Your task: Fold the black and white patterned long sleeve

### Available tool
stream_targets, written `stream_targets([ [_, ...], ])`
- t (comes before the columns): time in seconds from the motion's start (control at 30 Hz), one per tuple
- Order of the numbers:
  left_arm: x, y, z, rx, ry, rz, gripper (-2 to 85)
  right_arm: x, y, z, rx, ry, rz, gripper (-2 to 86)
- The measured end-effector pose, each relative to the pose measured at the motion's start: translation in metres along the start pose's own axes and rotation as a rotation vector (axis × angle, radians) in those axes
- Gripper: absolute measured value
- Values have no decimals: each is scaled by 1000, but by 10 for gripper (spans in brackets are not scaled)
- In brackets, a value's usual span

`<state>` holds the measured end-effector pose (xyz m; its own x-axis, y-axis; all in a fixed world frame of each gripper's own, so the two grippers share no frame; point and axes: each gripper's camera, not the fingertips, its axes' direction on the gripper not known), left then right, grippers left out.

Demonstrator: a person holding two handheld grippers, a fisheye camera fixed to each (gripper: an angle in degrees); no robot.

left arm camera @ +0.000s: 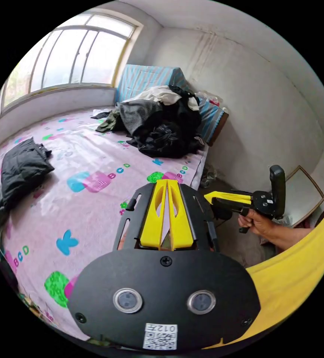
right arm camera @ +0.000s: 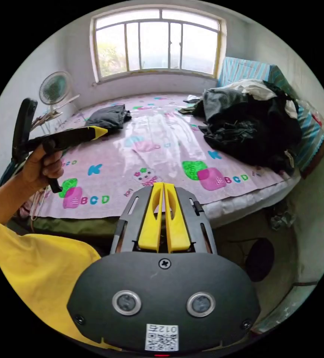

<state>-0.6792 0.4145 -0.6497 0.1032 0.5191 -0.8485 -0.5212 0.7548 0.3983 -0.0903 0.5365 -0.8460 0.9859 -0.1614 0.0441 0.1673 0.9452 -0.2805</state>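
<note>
A wide bed covered by a glossy pink sheet printed with coloured letters and blocks (right arm camera: 158,149) takes up most of a bare, white-walled room, with an arched, barred window (right arm camera: 157,41) behind it and a blue striped cushion (right arm camera: 244,71) propped in the far corner. Against that cushion sits a large heap of mostly black and grey clothes (right arm camera: 251,126) topped by a white piece; the black and white patterned long sleeve cannot be told apart from the rest, though a finely speckled dark garment (left arm camera: 139,115) lies on the heap's window side. The heap is well apart from both tools. A smaller folded dark jacket (left arm camera: 24,167) rests alone across the sheet from the heap. The left gripper (left arm camera: 166,182) hangs over the bed's near edge, its yellow jaws pressed together on nothing; the right gripper (right arm camera: 163,185), held beside the bed edge by a hand (left arm camera: 255,222), is likewise closed and empty. A small white fan (right arm camera: 54,87) stands by the wall.
</note>
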Motion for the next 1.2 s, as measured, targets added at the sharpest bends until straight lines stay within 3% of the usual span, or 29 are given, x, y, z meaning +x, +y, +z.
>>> stream_targets([
  [0.23, -12, -78, 159, -145, -90, 102, 3, 139, -97, 38, -124, -79, 85, -1],
  [0.53, 7, -188, 371, -197, -440, 240, 16, 347, -201, 120, -193, -300, 70, 0],
  [0.77, 36, -273, 553, -311, -690, 344, 80, 507, -280, 159, -239, -442, -3, 2],
  [0.97, 47, -321, 678, -354, -852, 469, 105, 588, -329, 185, -235, -513, 10, 3],
  [1.2, 11, -365, 805, -442, -930, 477, 128, 633, -372, 212, -243, -545, 3, 3],
])
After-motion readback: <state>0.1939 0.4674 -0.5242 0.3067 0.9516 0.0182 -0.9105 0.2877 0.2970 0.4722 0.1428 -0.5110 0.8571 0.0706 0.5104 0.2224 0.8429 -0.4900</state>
